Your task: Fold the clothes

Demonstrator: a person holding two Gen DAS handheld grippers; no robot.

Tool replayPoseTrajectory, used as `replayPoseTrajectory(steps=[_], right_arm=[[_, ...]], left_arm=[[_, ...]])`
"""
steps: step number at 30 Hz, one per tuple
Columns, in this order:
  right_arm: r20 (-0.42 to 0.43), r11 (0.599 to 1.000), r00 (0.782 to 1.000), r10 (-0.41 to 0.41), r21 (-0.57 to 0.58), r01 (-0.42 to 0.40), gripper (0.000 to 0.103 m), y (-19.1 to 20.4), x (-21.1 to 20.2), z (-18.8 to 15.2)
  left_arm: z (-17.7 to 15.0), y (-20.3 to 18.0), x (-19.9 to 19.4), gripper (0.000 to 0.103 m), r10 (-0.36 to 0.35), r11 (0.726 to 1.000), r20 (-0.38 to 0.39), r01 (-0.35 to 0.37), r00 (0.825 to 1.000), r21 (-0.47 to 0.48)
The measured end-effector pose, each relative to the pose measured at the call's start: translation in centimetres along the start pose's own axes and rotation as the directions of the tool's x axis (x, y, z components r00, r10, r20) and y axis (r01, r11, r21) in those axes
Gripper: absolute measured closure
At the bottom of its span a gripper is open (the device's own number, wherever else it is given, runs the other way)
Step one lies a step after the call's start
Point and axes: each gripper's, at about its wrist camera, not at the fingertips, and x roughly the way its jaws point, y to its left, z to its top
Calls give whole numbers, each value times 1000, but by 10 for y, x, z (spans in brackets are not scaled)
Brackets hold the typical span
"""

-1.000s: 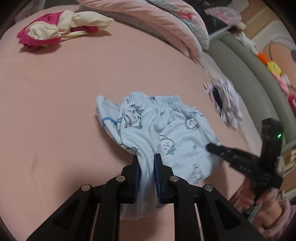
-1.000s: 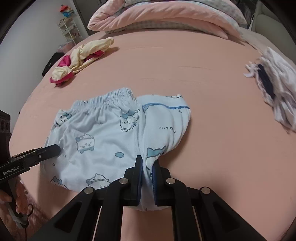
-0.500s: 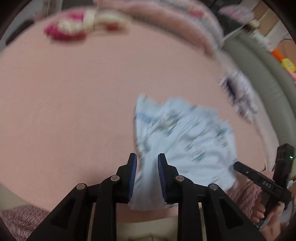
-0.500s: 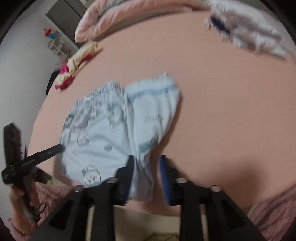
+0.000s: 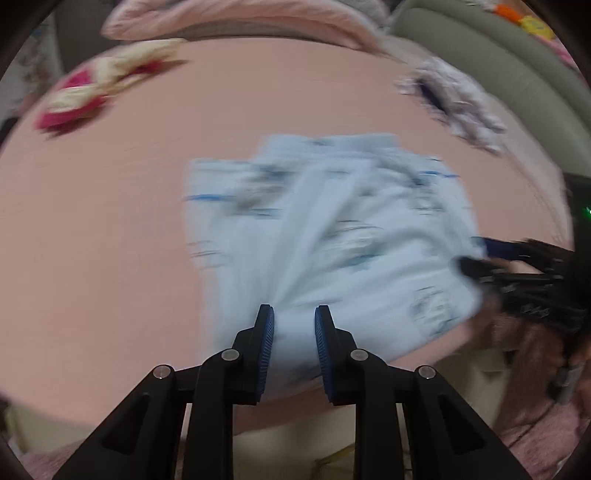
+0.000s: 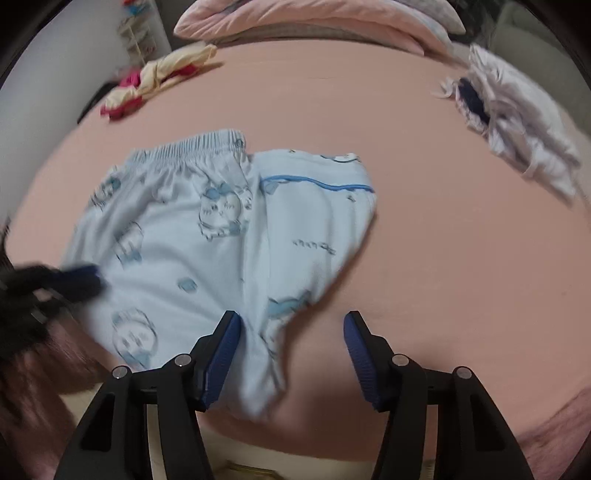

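Light blue printed shorts (image 6: 207, 236) lie on the pink bed (image 6: 443, 258), also blurred in the left wrist view (image 5: 332, 229). My left gripper (image 5: 294, 321) has its jaws a little apart with the shorts' near hem between the pads; whether it still grips is unclear. It shows at the left of the right wrist view (image 6: 74, 280). My right gripper (image 6: 291, 332) is open wide, with the shorts' near hem lying loose by its left pad. It shows at the right of the left wrist view (image 5: 517, 266).
A yellow and magenta garment (image 6: 155, 81) lies at the far left of the bed. A white and navy garment (image 6: 509, 118) lies at the far right. Pink bedding (image 6: 314, 18) is piled at the back. The bed's near edge is just below the grippers.
Both grippers have opened from shut on the shorts' hem, the right one wide. Both have pulled back toward the bed's near edge, and the shorts have been drawn nearer.
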Motion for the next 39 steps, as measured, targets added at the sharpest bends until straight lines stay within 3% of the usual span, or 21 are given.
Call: replayPoseTrajectory(steps=[2,6,8,10,16,20,21,25,28,36,39], right_arm=[[-2,998,1000,29,49,-29,46,-8,-3,-1],[-4,991,997,83,106,-82,44,-12,-7,2],[6,985,991,136,107,-136,44,-7,-10,3],[2,983,988,155,99,-155,44,-1,-6,3],[-7,999,999,40,-8,-40,44,21,3,3],[-8,1000,1000,22,-14,-22,44,23,5,5],[-8,1000,1000,27,-15,-27,47,24,5,6],[-16,998,998,54,-31,-55,79,34,3,15],[-11,995,999,52,-81,-52,83,49,-5,28],[52,979,994,93,-185,-82,87,110,-18,68],[50,970,992,112,-220,-98,87,133,-9,76]], left_arm=[[1,17,-10,83,-13,999,37,15,999,-51],[6,8,-9,82,-91,994,91,95,992,-48],[13,-1,-1,82,-114,993,76,114,991,-8],[16,-7,12,82,-84,996,33,83,996,28],[18,-7,25,82,-58,993,-35,61,998,103],[21,9,21,82,-127,992,-9,127,992,12],[22,12,20,82,-145,989,3,145,989,-7],[20,20,1,81,-129,991,112,131,985,-10],[19,29,-5,81,-132,990,154,138,979,-30],[17,60,3,81,-96,982,122,114,988,-153],[16,72,-2,81,-102,969,144,131,984,-210]])
